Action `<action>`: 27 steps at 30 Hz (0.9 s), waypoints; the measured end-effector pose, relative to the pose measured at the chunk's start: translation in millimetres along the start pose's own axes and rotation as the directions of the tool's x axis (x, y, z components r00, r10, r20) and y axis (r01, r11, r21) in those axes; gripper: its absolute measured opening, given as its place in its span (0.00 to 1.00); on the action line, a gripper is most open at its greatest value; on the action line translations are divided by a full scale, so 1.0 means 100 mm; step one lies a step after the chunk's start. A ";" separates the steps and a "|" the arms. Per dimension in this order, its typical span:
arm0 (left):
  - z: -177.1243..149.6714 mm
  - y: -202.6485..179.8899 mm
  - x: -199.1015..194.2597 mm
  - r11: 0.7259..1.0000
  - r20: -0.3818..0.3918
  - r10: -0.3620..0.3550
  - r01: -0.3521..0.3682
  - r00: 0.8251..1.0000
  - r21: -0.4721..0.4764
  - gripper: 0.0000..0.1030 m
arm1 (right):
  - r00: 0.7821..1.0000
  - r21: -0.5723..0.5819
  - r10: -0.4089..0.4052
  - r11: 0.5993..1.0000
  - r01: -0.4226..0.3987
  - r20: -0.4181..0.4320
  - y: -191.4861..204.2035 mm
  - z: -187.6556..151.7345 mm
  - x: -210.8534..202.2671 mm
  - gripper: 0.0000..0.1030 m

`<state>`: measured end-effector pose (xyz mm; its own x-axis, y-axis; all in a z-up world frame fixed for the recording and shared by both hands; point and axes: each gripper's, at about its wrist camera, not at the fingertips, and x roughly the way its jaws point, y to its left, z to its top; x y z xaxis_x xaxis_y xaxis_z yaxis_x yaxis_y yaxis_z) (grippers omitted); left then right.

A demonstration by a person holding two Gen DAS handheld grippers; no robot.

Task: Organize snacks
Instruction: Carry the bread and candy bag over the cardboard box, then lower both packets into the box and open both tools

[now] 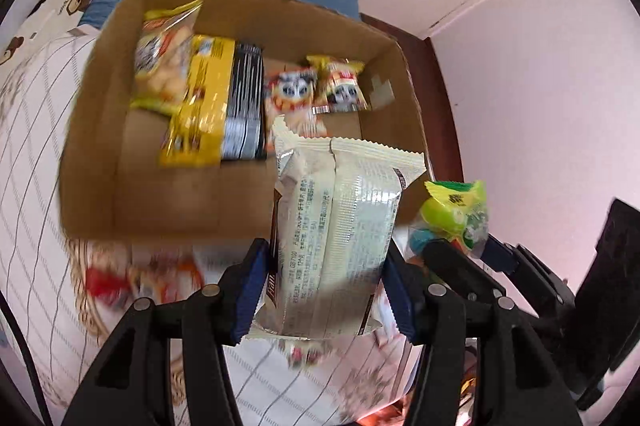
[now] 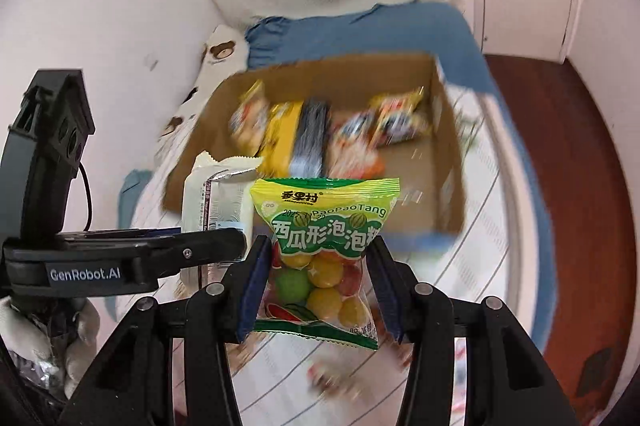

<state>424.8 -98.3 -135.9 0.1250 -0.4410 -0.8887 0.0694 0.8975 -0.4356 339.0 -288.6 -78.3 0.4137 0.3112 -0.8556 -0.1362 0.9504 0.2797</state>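
Left claw (image 1: 322,290) clamps a cream wafer pack (image 1: 336,226), right claw (image 2: 318,290) a gumball bag (image 2: 324,250), seemingly above the blurred box (image 1: 100,162).

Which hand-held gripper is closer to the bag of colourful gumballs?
Right. The right hand-held gripper is shut on the gumball bag, pads pressing both its sides. The left hand-held gripper is beside it, apart, shut on a cream biscuit pack near the cardboard box.

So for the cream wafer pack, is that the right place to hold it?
Yes. The left gripper clamps the cream wafer pack across its narrow width near the lower end, pads on the long side edges. Coming from the sealed end, the flat pack stays upright and leads toward the cardboard box.
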 end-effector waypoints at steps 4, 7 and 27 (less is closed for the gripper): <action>0.45 -0.01 0.31 0.999 -0.043 0.030 -0.032 0.999 -0.041 0.51 | 0.998 -0.006 -0.052 0.999 0.051 -0.029 -0.19 0.43 0.30 0.50; 0.71 0.07 0.56 0.996 -0.087 0.034 -0.042 0.996 -0.082 0.51 | 0.995 0.002 -0.072 0.997 0.073 -0.063 -0.31 0.63 0.54 0.50; 0.75 0.01 0.85 0.975 -0.067 0.221 -0.218 0.973 0.041 0.93 | 0.954 0.055 -0.137 0.986 0.157 -0.267 -0.53 0.54 1.07 0.93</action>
<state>509.6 -135.1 -201.2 0.0702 -0.2306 -0.9705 0.0805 0.9710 -0.2249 439.5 -306.0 -161.2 0.1733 0.1665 -0.9707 -0.0196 0.9860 0.1656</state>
